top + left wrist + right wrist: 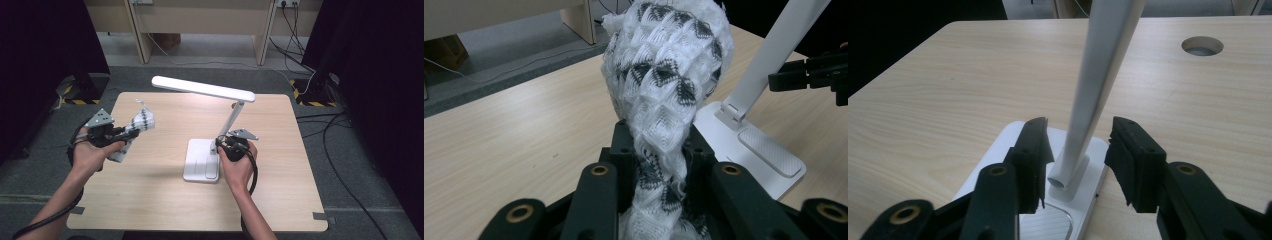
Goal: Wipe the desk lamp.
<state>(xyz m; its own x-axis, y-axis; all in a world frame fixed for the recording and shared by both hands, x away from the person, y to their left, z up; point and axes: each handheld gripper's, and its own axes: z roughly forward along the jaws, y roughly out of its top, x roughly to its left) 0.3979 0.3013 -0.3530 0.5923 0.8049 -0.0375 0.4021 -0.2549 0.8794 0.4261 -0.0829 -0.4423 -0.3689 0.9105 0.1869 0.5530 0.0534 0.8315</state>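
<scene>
In the high view, two forearms rise from the bottom edge over a pale wooden desk (pixel 150 200). At centre right, the right hand (pixel 239 167) holds the right tongs (pixel 223 142) against the foot of a white desk lamp (pixel 235 116). In the right gripper view, those tongs (pixel 1078 150) are spread, one jaw on either side of the lamp's slanted stem (pixel 1098 80) just above its hinge, and neither jaw touches it. The stem meets the flat white base (pixel 998 150) at the lower centre of that frame.

At centre left of the high view, the left hand (pixel 90 152) holds the left tongs (pixel 131 133), which pinch a white-and-black knitted cloth (pixel 141 121). In the left gripper view, the cloth (pixel 664 75) is clamped between the jaws at the bottom centre and bunches upward to the top centre, lifted off the desk.

Farther back, the lamp's long head (pixel 202 89) stretches across the upper middle. A round cable hole (pixel 1202 45) sits in the upper right of the right gripper view.
</scene>
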